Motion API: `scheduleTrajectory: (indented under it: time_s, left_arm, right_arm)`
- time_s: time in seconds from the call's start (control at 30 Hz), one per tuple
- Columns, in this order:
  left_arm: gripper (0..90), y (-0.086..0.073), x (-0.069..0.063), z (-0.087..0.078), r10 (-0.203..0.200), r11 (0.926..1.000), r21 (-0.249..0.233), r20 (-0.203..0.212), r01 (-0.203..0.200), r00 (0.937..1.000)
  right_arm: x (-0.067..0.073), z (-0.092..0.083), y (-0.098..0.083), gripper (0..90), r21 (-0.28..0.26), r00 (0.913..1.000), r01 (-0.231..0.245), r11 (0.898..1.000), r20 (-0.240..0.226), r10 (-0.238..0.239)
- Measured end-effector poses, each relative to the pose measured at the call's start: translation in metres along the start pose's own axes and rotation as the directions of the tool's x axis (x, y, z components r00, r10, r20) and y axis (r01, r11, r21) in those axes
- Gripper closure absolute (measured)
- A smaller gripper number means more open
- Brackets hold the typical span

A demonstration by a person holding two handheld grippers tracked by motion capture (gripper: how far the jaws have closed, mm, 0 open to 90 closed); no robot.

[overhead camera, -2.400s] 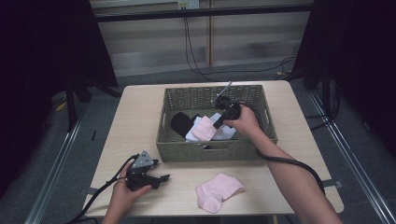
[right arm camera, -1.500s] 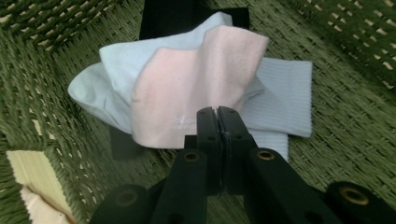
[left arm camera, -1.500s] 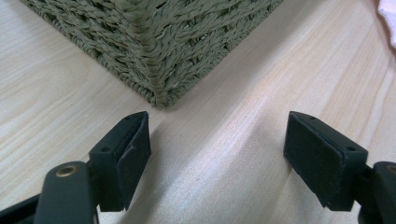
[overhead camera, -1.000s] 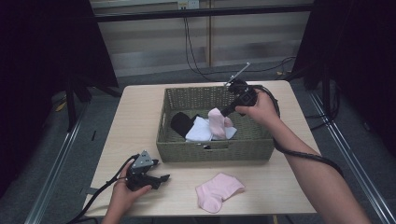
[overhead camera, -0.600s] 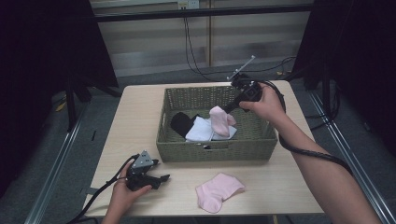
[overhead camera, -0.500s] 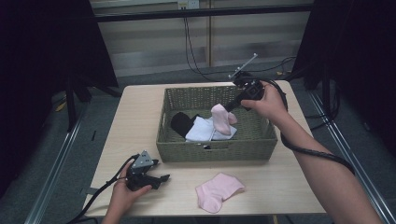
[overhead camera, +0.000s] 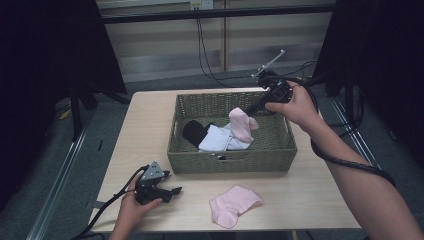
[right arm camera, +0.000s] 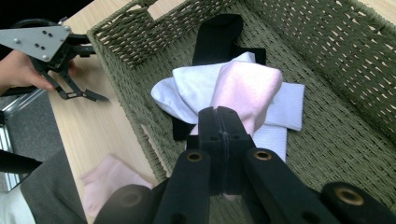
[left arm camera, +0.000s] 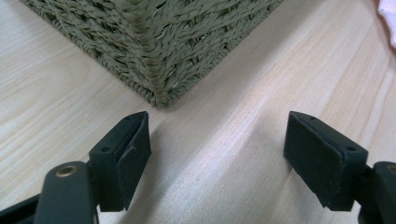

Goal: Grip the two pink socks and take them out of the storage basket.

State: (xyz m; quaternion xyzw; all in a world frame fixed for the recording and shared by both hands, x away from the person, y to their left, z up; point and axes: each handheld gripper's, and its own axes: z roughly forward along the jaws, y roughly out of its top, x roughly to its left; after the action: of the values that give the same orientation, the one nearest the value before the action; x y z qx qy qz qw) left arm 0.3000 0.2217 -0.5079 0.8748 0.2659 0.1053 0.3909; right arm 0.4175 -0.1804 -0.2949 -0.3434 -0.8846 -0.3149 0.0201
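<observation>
Since the earlier frames the right gripper (overhead camera: 254, 109) has risen out of the basket (overhead camera: 232, 162), carrying one pink sock (overhead camera: 241, 124) that now hangs above the basket's interior, pinched between closed jaws. Count: two pink socks, the second pink sock (overhead camera: 232, 205) lying flat on the table (overhead camera: 320, 200) in front of the basket; one white sock (overhead camera: 216, 140) and one black sock (overhead camera: 194, 132) inside it. The right forearm reaches over the basket's far right corner. The left gripper (overhead camera: 172, 191) rests on the table near the basket's front left corner, jaws apart and empty.
</observation>
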Motion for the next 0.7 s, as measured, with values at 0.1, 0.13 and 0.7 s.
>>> scheduleTrajectory:
  time_s: [0.1,0.13,0.7]
  left_arm:
    - [22.6,0.0,0.0,0.0,0.0,1.0,0.0,0.0,0.0,1.0]
    - [22.7,0.0,0.0,0.0,0.0,1.0,0.0,0.0,0.0,1.0]
    - [22.6,0.0,0.0,0.0,0.001,1.0,0.0,0.0,-0.001,1.0]
  right_arm:
    - [0.002,-0.005,-0.001,89.7,-0.008,1.0,0.007,1.0,-0.005,-0.008]
    - [0.003,-0.007,-0.001,89.7,-0.007,0.9999,0.009,1.0,-0.009,-0.009]
    - [0.031,-0.033,-0.008,89.6,-0.031,0.9943,0.094,0.995,-0.047,-0.096]
